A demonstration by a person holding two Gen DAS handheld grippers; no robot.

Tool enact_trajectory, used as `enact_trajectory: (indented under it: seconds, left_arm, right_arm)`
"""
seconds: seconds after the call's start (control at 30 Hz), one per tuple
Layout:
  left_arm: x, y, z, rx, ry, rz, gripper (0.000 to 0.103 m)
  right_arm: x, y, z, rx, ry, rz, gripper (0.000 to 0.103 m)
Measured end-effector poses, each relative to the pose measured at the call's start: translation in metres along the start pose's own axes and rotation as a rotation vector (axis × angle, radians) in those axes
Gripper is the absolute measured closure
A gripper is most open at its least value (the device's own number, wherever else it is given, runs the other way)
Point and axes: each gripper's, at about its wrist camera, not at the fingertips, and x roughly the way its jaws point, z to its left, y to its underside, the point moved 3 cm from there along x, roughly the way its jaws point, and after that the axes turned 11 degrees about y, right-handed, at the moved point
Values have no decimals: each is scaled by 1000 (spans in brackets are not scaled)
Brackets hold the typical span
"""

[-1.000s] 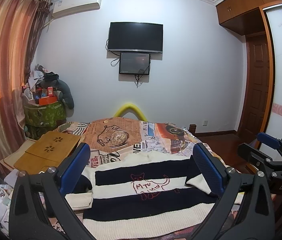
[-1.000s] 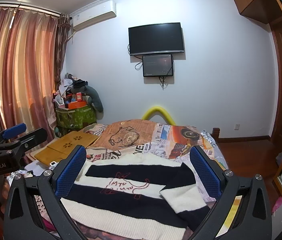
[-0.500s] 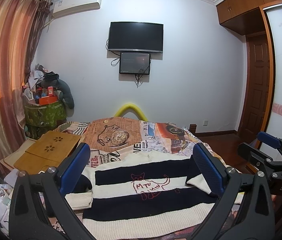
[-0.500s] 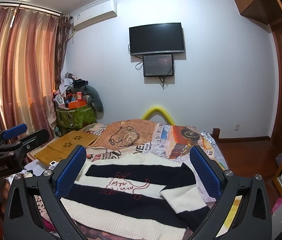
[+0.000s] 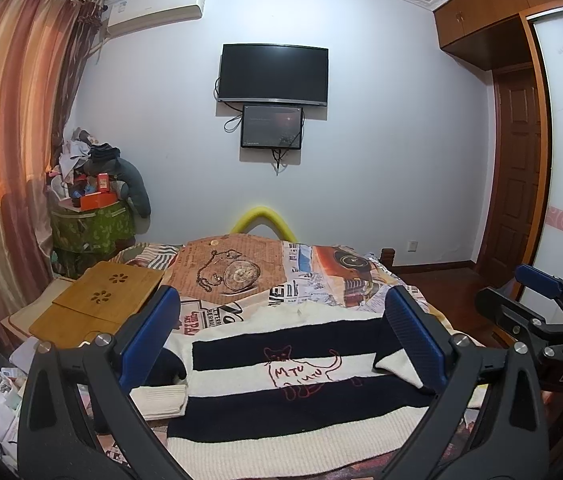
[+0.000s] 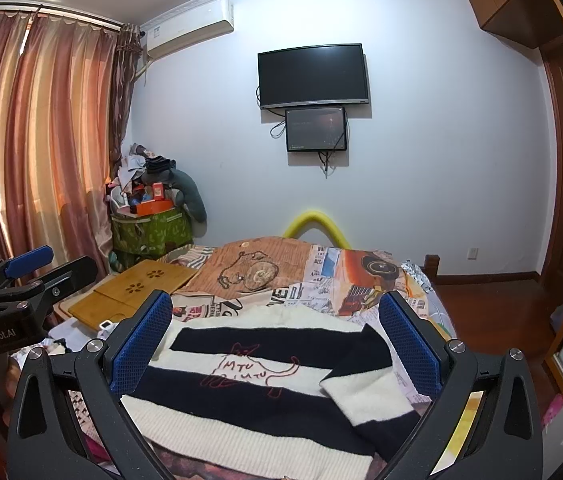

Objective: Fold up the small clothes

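A small navy and cream striped sweater [image 5: 281, 396] with a red cat drawing lies flat on the bed; it also shows in the right wrist view [image 6: 265, 396]. Its right sleeve [image 6: 365, 396] is folded in over the body, and its left sleeve cuff [image 5: 159, 400] lies beside the body. My left gripper [image 5: 281, 320] is open and empty, held above the sweater's near edge. My right gripper [image 6: 275, 324] is open and empty, also above the sweater. Each gripper shows at the side of the other's view.
The bed [image 5: 321, 276] has a patchwork printed cover. A wooden lap tray [image 5: 97, 304] lies at the bed's left edge. A cluttered green bin [image 5: 89, 228] stands by the curtains. A TV [image 5: 273, 72] hangs on the far wall. A door [image 5: 517, 168] is at right.
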Motion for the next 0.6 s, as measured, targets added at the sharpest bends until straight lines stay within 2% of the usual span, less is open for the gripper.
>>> enact_trajectory:
  seconds: [0.6]
  left_arm:
    - [0,1,3,-8,-11,4,0]
  right_arm:
    - [0,2,2,-4,6,-2,0]
